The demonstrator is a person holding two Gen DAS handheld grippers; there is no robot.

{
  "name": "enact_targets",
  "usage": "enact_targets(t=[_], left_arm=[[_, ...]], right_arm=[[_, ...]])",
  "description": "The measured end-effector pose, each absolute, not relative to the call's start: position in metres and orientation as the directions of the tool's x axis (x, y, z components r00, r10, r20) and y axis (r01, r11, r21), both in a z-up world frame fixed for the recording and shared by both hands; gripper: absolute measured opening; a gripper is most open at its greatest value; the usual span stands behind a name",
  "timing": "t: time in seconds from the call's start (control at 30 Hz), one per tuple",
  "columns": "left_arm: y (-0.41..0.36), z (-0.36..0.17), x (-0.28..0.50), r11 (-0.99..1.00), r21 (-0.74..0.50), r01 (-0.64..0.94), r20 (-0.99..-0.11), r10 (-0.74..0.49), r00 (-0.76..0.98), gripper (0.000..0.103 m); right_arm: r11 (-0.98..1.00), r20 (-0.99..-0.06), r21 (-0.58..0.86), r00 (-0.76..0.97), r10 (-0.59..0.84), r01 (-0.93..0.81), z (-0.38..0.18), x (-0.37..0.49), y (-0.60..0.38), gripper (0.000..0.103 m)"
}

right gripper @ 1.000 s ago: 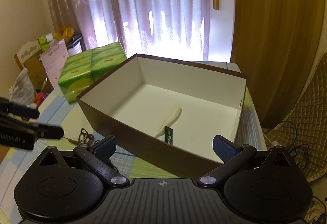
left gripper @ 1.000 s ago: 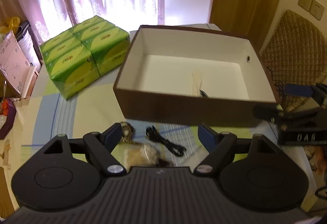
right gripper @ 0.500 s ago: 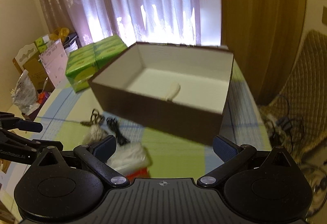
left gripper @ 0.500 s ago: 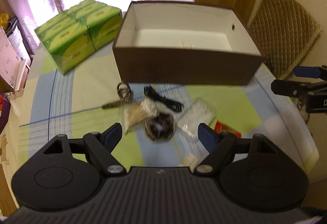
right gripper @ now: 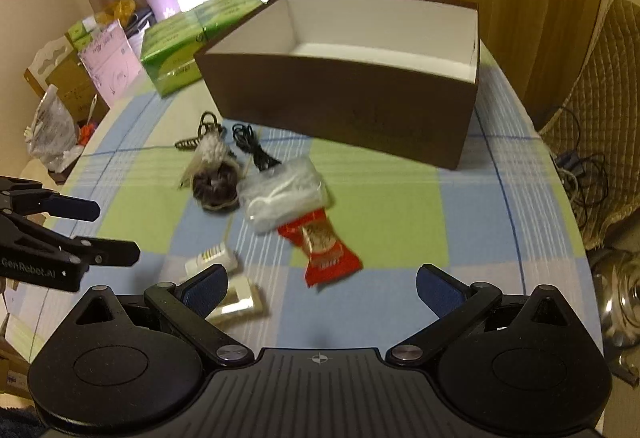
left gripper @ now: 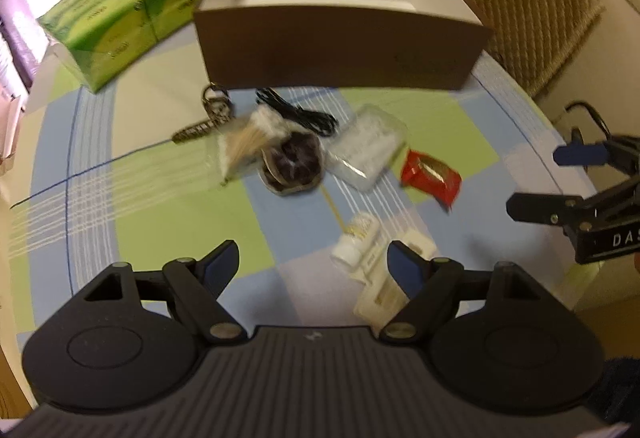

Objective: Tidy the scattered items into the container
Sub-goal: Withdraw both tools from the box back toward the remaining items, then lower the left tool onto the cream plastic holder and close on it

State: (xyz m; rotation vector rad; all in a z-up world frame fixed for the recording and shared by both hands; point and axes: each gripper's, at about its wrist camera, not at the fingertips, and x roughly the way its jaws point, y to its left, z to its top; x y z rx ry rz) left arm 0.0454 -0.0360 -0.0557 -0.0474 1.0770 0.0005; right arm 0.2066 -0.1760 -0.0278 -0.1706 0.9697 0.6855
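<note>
A brown open box (left gripper: pixel 340 50) (right gripper: pixel 344 106) with a white inside stands at the back of the table. In front of it lie a key ring (left gripper: pixel 214 110), a black cable (left gripper: pixel 300 114), a clear bag (left gripper: pixel 364 148), a dark round piece (left gripper: pixel 294 164), a red snack packet (left gripper: pixel 432 174) (right gripper: pixel 324 248), a small white bottle (left gripper: pixel 356 242) and a cream flat pack (left gripper: pixel 388 278). My left gripper (left gripper: pixel 316 266) is open and empty, above the near table; the bottle lies just ahead between its fingers. My right gripper (right gripper: pixel 320 286) is open and empty, just behind the red packet.
A stack of green tissue packs (left gripper: pixel 120 10) stands left of the box. A woven chair (left gripper: pixel 532 10) is behind at the right. Bags and cartons (right gripper: pixel 72 86) crowd the floor at the left. The table has a rounded edge (right gripper: pixel 560 198) on the right.
Both grippers have pulled back and up from the box. The scattered items in front of it have come into view. Both stay open.
</note>
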Motion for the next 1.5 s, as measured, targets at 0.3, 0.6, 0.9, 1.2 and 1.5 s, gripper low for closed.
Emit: enact_targets(t=[0.3,0.6,0.9,1.2,1.5], left_arm=[[-0.050,-0.066,0.038,0.995,-0.041,0.092,-0.882,-0.079,0.465,0.078],[-0.071,-0.082,0.041,0.983,-0.021,0.184,-0.885,-0.104,0.453,0.073],[-0.090,-0.100,0.045,0.966,0.009,0.257,-0.887,-0.111,0.448,0.069],[-0.104,-0.114,0.054,0.953,0.071,0.294,-0.884,-0.077,0.462,0.059],[-0.109,-0.127,0.048,0.944,0.062,0.324,-0.899,-0.088,0.430,0.036]], right_arm=[[0.799,-0.824,0.162,0.366,0.432,-0.579,-0.036,0.201,-0.179,0.103],[0.798,-0.842,0.170,0.335,0.423,-0.579,-0.047,0.203,-0.189,0.103],[0.811,-0.860,0.169,0.318,0.399,-0.560,-0.060,0.214,-0.200,0.103],[0.828,-0.876,0.161,0.309,0.371,-0.537,-0.069,0.222,-0.209,0.103],[0.827,-0.884,0.157,0.297,0.362,-0.540,-0.071,0.224,-0.205,0.103]])
